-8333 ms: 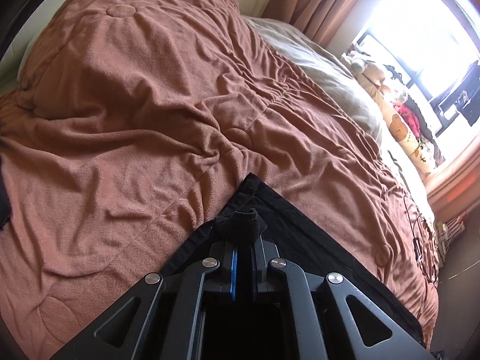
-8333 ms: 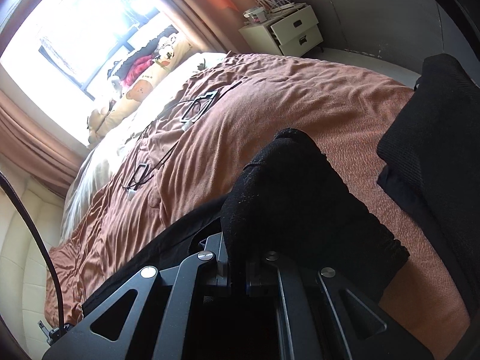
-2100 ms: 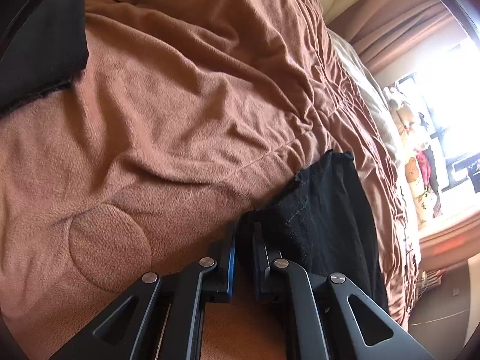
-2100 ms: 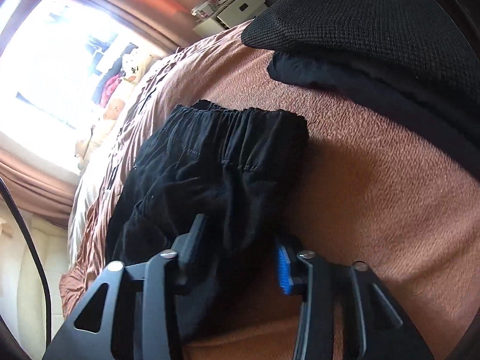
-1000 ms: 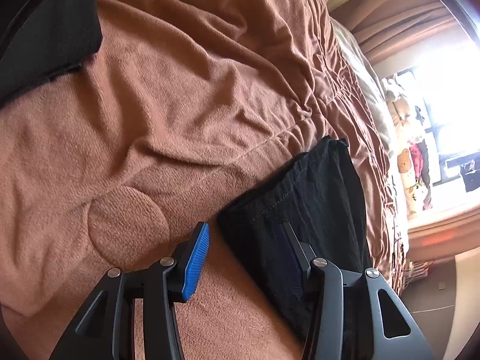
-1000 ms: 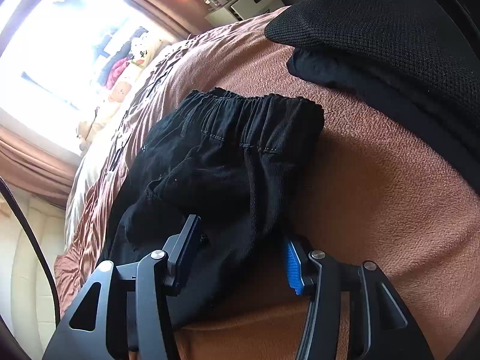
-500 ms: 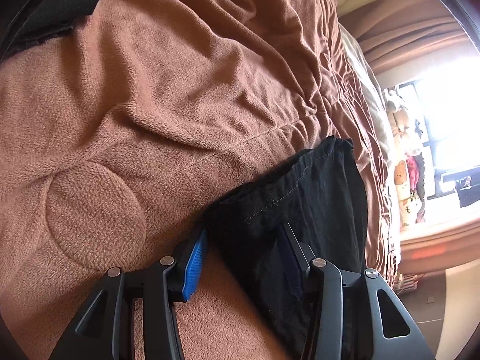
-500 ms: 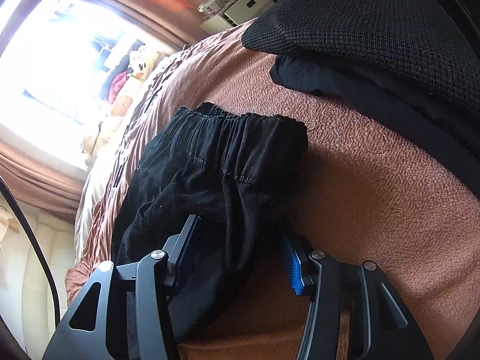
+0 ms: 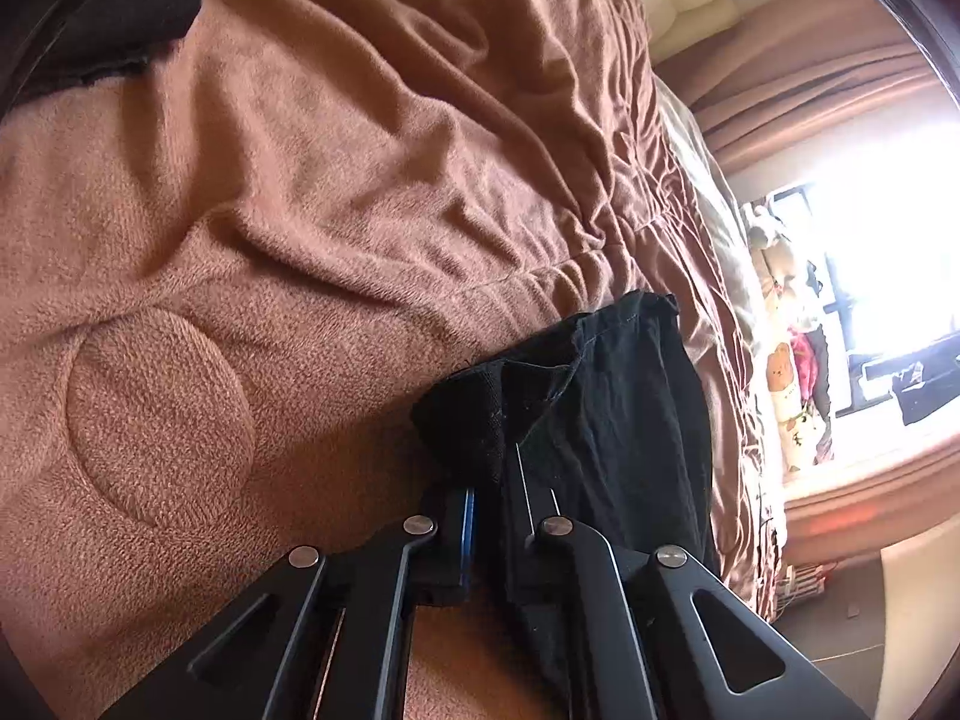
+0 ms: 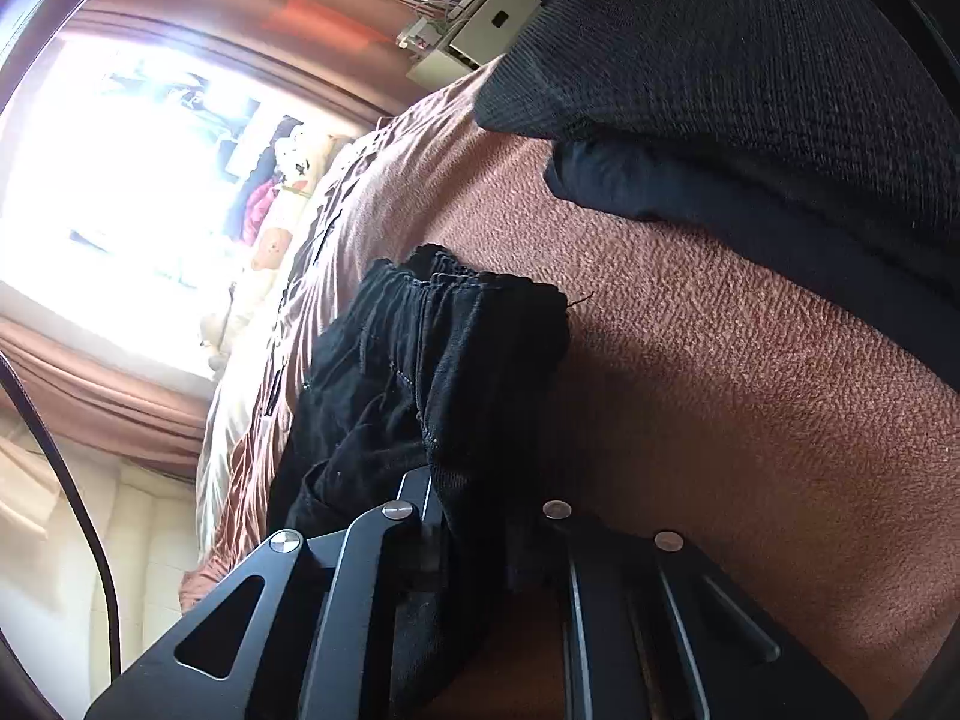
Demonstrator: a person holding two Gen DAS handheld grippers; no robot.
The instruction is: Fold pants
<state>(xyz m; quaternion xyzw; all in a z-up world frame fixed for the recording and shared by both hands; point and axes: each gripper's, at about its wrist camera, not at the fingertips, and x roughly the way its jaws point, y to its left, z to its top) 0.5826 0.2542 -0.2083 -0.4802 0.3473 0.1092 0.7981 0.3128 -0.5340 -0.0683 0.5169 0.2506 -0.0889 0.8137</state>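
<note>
From the left wrist view, the left gripper (image 9: 489,501) has just been closing and now pinches a bunched corner of the black pants (image 9: 624,414), the dark cloth squeezed between its blue-padded fingers (image 9: 465,525). The pants lie on the brown blanket (image 9: 312,210), stretching away from the gripper toward the bright window (image 9: 888,264). A round stitched patch (image 9: 156,414) in the blanket sits to the left of the gripper. A dark folded garment (image 9: 114,18) rests on the blanket at the upper left corner, well apart from the pants. Stuffed toys (image 9: 786,384) line the sill by the window

From the right wrist view, the right gripper (image 10: 480,531) has likewise just been closing and now clamps a fold of the pants (image 10: 444,360), with fabric packed between its jaws. The gathered waistband (image 10: 474,282) lies farther out on the blanket (image 10: 720,408). A stack of dark folded clothes (image 10: 750,96) sits on the blanket at the upper right, apart from the pants. A white nightstand (image 10: 480,24) stands beyond the bed
</note>
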